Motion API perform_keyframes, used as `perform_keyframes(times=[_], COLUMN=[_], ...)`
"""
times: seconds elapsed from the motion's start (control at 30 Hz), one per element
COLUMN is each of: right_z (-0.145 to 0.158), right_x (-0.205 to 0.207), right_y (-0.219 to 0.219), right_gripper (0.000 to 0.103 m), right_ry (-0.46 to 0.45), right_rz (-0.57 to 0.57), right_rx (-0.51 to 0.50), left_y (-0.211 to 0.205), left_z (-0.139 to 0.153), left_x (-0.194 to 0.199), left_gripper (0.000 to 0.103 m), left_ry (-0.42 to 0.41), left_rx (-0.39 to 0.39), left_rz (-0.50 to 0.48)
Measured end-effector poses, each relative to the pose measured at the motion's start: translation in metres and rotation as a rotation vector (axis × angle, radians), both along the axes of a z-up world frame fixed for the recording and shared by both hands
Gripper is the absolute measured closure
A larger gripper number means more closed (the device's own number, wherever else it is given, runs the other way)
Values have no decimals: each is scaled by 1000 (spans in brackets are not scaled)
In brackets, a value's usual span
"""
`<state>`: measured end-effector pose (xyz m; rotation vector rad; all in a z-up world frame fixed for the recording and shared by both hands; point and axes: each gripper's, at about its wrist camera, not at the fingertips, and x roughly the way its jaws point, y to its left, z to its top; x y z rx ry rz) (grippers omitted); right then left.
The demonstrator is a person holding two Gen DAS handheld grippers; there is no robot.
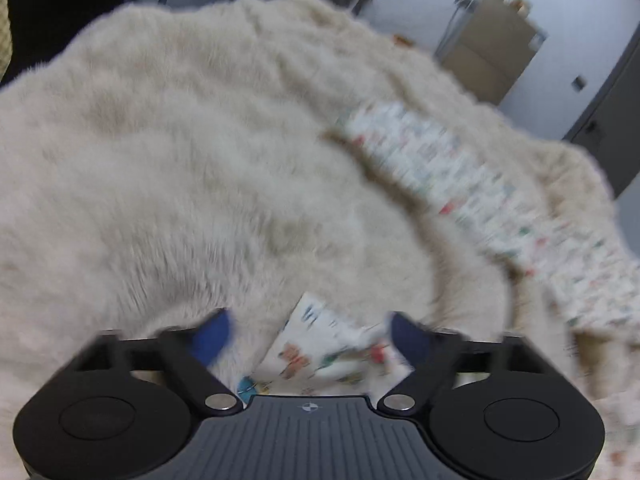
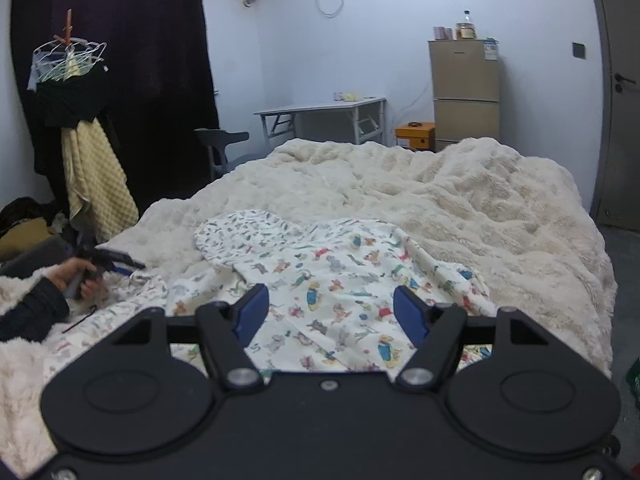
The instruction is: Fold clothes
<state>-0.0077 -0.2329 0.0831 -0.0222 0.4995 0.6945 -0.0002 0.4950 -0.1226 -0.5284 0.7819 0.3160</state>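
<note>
A white garment (image 2: 332,276) printed with small cartoon animals lies spread and rumpled on a cream fluffy blanket (image 2: 460,200). My right gripper (image 2: 330,314) hovers open just over its near part, with nothing pinched between the blue pads. The left wrist view is blurred. In it my left gripper (image 1: 310,338) stands with its blue fingers (image 1: 212,336) apart, and a folded corner of the garment (image 1: 320,352) lies between them, not visibly pressed. A long strip of the same garment (image 1: 460,184) runs to the right. In the right wrist view a hand (image 2: 80,276) holds that left gripper (image 2: 116,260) at the bed's left side.
The blanket (image 1: 180,160) covers the whole bed. Beyond it stand a white folding table (image 2: 320,110), a grey chair (image 2: 224,144), an orange box (image 2: 416,134) and a beige fridge (image 2: 466,92). A dark curtain (image 2: 140,60), hangers and a yellow towel (image 2: 96,184) are on the left, a grey door (image 2: 620,100) on the right.
</note>
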Motion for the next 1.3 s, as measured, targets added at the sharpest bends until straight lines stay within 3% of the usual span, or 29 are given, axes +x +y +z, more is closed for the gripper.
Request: perform_keyframes(times=[0.07, 0.17, 0.23, 0.3, 0.33, 0.4, 0.43, 0.47, 0.5, 0.53, 0.6, 0.63, 0.7, 0.73, 0.77, 0.8, 0.9, 1.07, 1.13, 1.2, 1.3], right_z=[1, 2, 2, 2, 1, 1, 1, 2, 3, 5, 11, 16, 21, 25, 27, 27, 18, -16, -25, -31, -35], right_x=[1, 2, 3, 5, 6, 7, 6, 4, 3, -1, -13, -24, -35, -49, -63, -65, -101, -151, -152, -150, -146], right_y=[3, 7, 10, 11, 11, 10, 10, 9, 7, 6, 3, 0, -2, -7, -11, -10, -14, -15, -4, 6, 17], right_gripper=[36, 36, 36, 36, 36, 36, 36, 36, 36, 36, 36, 35, 33, 32, 32, 32, 32, 32, 34, 43, 64], right_ry=[-3, -8, -15, -17, -17, -17, -18, -23, -27, -38, -71, -100, -115, -126, -140, -142, -175, -221, -223, -226, -239], right_rz=[2, 4, 8, 7, 6, 8, 11, 14, 17, 20, 60, 98, 141, 189, 233, 238, 342, 570, 545, 526, 519], right_rx=[-3, -8, -12, -13, -15, -22, -26, -41, -57, -89, -146, -192, -216, -241, -273, -277, -390, -536, -599, -645, -670], left_y=[0, 9, 15, 14, 14, 5, -4, -5, -24, -38, -55, -71, -104, -114, -137, -162, -213, -279, -298, -312, -332], left_z=[0, 19, 37, 52, 53, 44, 38, 37, 35, 38, 50, 60, 84, 89, 99, 110, 130, 127, 117, 107, 98], left_x=[2, -4, -7, 1, 14, 39, 50, 49, 51, 45, 25, 10, -19, -24, -40, -57, -96, -160, -167, -163, -146], left_gripper=[92, 99, 100, 99, 99, 87, 64, 47, 43, 41, 33, 19, 14, 11, 8, 8, 8, 7, 7, 10, 44], left_ry=[-17, -134, -184, -165, -113, 30, 120, 135, 203, 204, 154, 118, 42, 26, -8, -45, -150, -293, -285, -275, -280], left_rx=[24, 49, 115, 249, 276, 320, 374, 384, 494, 537, 549, 558, 576, 590, 647, 708, 747, 707, 727, 759, 803], left_rz=[10, 56, 140, 251, 246, 174, 148, 144, 120, 85, 13, -70, -247, -288, -368, -453, -642, -1021, -1097, -1115, -1102])
